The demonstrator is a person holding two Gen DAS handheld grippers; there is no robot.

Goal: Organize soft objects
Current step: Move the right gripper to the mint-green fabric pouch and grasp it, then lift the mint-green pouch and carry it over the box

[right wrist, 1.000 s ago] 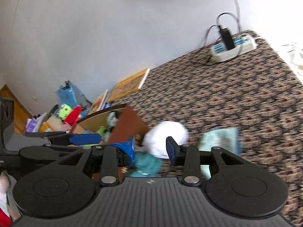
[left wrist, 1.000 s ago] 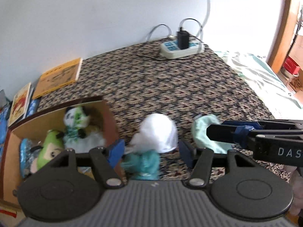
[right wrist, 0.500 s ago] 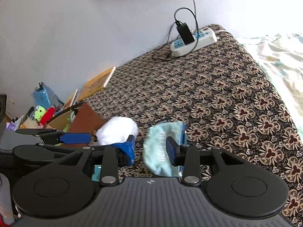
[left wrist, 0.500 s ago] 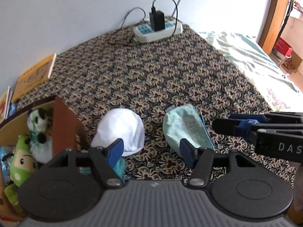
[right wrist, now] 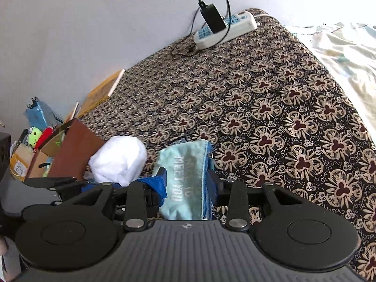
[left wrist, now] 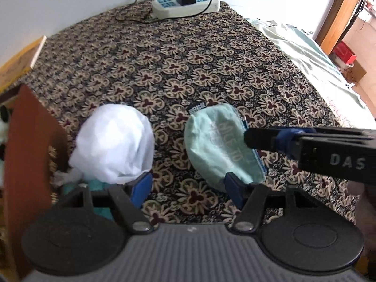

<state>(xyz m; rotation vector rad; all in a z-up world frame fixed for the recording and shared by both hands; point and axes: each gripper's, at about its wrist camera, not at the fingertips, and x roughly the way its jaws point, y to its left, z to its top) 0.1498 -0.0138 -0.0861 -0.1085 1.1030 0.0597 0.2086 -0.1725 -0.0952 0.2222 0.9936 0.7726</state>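
Right gripper [right wrist: 186, 179] jaws open, straddling the mint-green pouch [right wrist: 185, 178], one blue pad on each long side; whether the pads touch the fabric can't be told. The pouch (white lettering, blue zipper edge) lies flat on the patterned bedspread [right wrist: 270, 108]. From the left wrist view the same pouch [left wrist: 218, 141] sits right of centre, with the right gripper's dark finger [left wrist: 260, 138] reaching in from the right over its zipper edge.

Left gripper [left wrist: 188, 188] jaws wide open, nothing held, bare bedspread [left wrist: 176, 75] between the pads. Its left pad is just beside the near edge of the white soft bundle [left wrist: 115, 141], its right pad at the pouch's near end.

White bundle [right wrist: 118, 159] sits just left of the pouch, a small gap between them, and leans against the brown flap of the cardboard box [right wrist: 70, 150]. A teal fabric piece [left wrist: 98, 185] peeks out below the bundle, mostly hidden by the gripper.

Box contents are barely visible (something green [right wrist: 33, 134] and red at its far end). Yellow book [right wrist: 103, 91] by the wall, power strip [right wrist: 225, 29] with black charger at the far edge of the bedspread, pale sheet [left wrist: 312, 61] off to the right.
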